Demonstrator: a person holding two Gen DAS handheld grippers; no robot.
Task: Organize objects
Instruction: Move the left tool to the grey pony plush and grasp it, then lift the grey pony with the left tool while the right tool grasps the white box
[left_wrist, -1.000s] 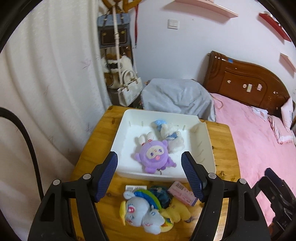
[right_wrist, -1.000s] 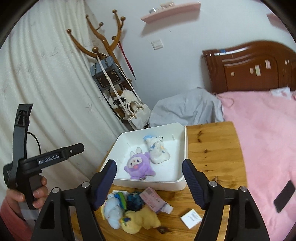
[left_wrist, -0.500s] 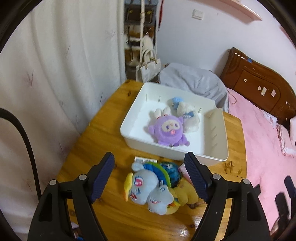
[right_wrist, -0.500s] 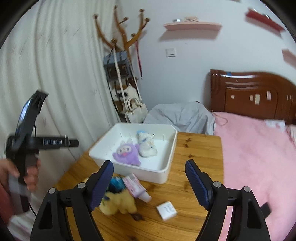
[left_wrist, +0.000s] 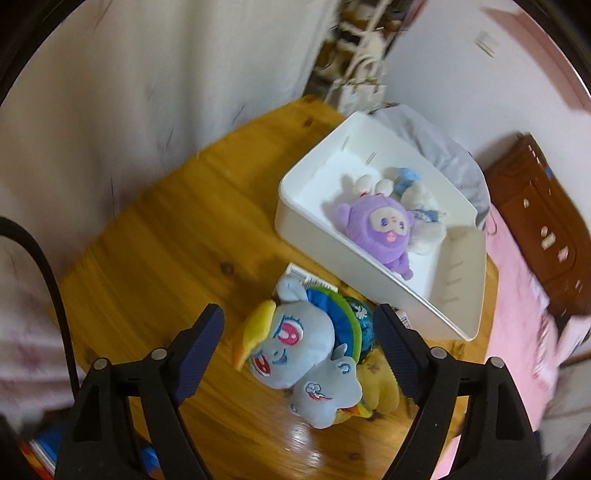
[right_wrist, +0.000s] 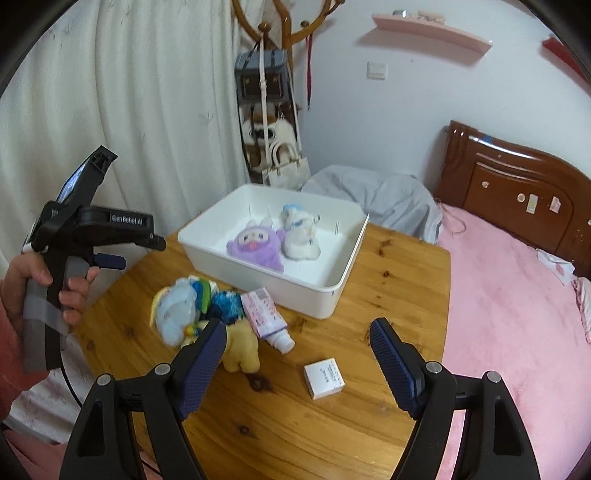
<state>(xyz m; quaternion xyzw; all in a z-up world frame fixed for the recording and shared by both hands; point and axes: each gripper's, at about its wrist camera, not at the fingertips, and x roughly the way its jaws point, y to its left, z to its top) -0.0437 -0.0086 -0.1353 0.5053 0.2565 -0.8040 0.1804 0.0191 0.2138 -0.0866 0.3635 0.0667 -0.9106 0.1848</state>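
**Jaws wide over the toy pile**

Left wrist view: the left gripper (left_wrist: 297, 334), jaws spread and empty, straddles the blue pony plush (left_wrist: 295, 343) near the table (left_wrist: 159, 236) edge; bare wood lies leftward.

Right wrist view: the right gripper (right_wrist: 297, 354), open and empty, hovers above the small white box (right_wrist: 324, 377); the white bin (right_wrist: 332, 284) sits beyond.
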